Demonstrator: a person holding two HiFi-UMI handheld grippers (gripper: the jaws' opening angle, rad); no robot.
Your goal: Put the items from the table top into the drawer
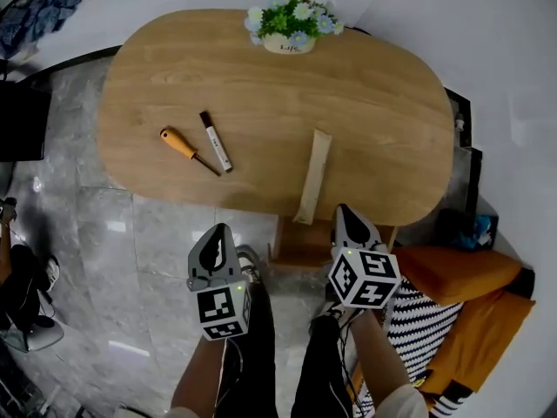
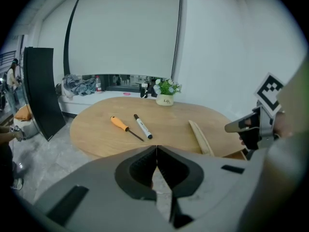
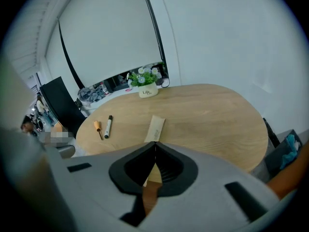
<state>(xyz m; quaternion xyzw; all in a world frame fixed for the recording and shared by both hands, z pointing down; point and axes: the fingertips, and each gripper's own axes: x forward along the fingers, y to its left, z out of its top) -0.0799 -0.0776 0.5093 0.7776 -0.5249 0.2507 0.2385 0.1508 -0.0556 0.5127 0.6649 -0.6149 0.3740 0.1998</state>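
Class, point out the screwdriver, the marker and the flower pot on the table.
screwdriver [image 1: 184, 148], head view, on its orange handle
marker [image 1: 216, 142], head view, on the middle of its white barrel
flower pot [image 1: 289, 44], head view, on its white front

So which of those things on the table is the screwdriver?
Find the oval wooden table with the flower pot at its far edge. On its left half two slim things lie side by side. The screwdriver is the left one, orange-handled, unlike the white marker.
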